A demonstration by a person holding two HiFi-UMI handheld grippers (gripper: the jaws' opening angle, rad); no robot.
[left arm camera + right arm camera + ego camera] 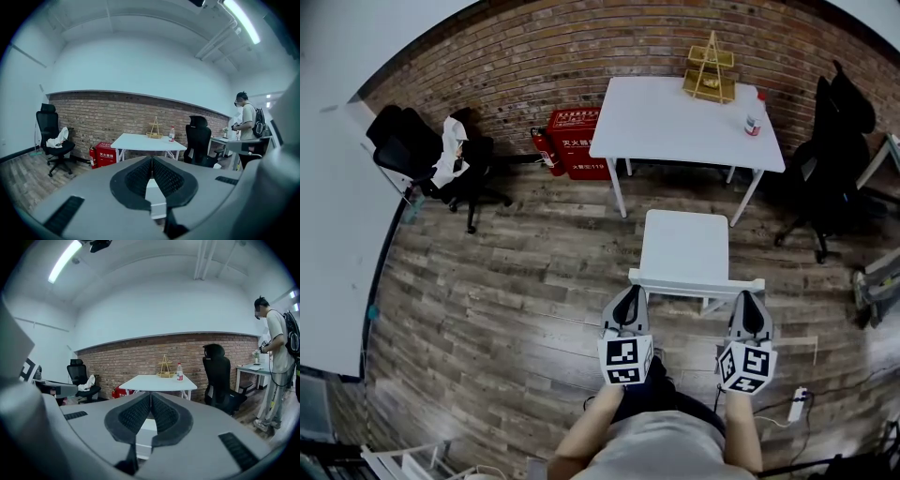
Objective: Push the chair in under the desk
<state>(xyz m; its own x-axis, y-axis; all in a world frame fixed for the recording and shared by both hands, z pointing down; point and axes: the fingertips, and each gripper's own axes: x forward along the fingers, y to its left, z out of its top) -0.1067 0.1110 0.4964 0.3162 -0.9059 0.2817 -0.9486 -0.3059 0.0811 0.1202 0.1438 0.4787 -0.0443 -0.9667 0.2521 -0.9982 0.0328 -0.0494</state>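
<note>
While both pairs of fingers are pressed together with nothing between them, the left gripper (628,298) and the right gripper (750,302) sit at opposite ends of the backrest rail of the white square-seated chair (685,246); contact cannot be told. The chair stands on the wood-plank floor (516,281), just short of the front edge of the white rectangular worktop (675,122), not under it. A gold wire rack (710,70) stands at the worktop's back right corner, and a small clear bottle (753,122) stands by its right edge.
</note>
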